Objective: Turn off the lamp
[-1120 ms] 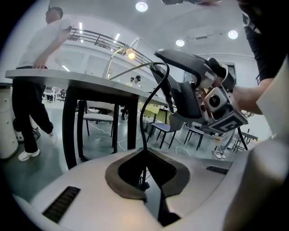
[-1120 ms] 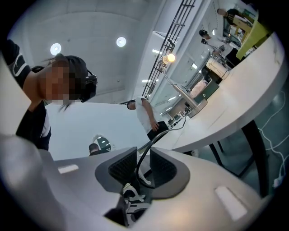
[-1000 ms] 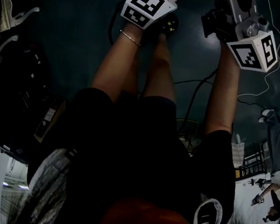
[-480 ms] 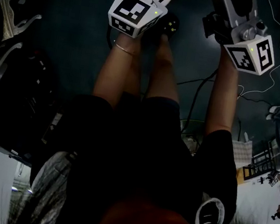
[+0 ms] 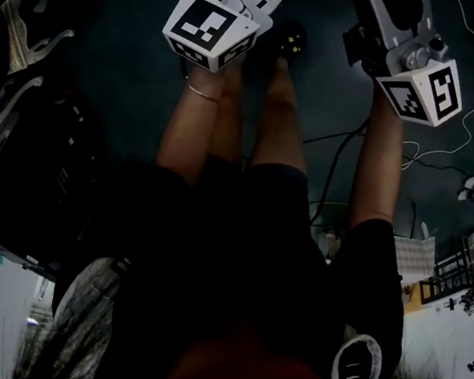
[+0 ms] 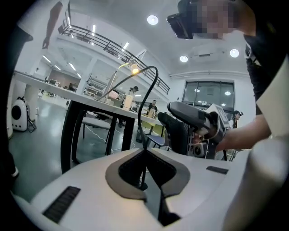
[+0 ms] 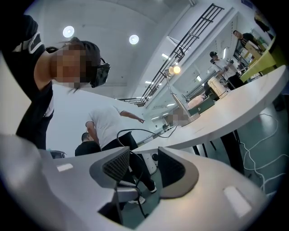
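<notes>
Desk lamp (image 6: 134,69) at 12 o'clock lit, so switching off remains; my left claw (image 6: 145,169) pinches a black cord (image 6: 141,113), my right claw (image 7: 144,167) has just been opening, spread with that cord between.

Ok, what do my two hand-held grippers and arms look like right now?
The left hand-held gripper and right hand-held gripper are white, with grey jaw ends and dark pads. Each carries a white cube with black square markers: left cube, right cube. The arms are bare below short black sleeves; a thin bracelet circles the left wrist.
</notes>
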`<state>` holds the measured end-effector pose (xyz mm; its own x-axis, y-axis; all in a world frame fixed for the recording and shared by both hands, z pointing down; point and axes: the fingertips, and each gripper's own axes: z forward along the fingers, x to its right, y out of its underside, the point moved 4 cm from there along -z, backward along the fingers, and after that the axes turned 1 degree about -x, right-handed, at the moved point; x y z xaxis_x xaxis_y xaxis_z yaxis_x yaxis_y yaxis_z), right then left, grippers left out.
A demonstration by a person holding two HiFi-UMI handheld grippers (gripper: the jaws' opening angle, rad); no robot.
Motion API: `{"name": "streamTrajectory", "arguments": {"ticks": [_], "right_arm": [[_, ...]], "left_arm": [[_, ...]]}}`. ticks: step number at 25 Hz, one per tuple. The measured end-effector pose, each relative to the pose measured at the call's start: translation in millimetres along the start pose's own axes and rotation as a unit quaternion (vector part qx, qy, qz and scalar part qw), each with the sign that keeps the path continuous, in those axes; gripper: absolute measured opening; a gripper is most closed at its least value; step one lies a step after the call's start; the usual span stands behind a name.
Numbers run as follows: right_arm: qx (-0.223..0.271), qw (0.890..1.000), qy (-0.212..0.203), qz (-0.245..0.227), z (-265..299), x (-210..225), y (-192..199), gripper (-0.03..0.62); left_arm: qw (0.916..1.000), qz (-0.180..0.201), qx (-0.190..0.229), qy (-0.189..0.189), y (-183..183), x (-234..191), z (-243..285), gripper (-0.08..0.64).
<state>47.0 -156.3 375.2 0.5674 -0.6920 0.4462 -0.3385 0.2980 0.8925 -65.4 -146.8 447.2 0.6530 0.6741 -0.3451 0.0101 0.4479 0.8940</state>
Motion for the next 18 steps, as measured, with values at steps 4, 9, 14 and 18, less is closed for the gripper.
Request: {"name": "streamTrajectory", "arguments": {"ticks": [4,9,14,18], "right_arm": [[-0.023,1.000,-0.003,-0.007,-1,-2,15,0.166],[-0.046,0.999,-0.007,-0.005,0,-3,31,0.167],[-0.066,0.998,-0.011,-0.008,0,-2,43,0.167],[-0.072,0.997,-0.027,-0.014,0,-7,49,0.167]], "left_arm": [[0.9998,0.001,0.015,0.009,-9,1,-8,0.018],[0.9997,-0.015,0.019,0.005,-23,3,-15,0.018],[0.9995,-0.019,0.025,0.009,-30,6,-18,0.018],[0.9996,-0.016,0.018,0.018,-33,9,-18,0.018]]}}
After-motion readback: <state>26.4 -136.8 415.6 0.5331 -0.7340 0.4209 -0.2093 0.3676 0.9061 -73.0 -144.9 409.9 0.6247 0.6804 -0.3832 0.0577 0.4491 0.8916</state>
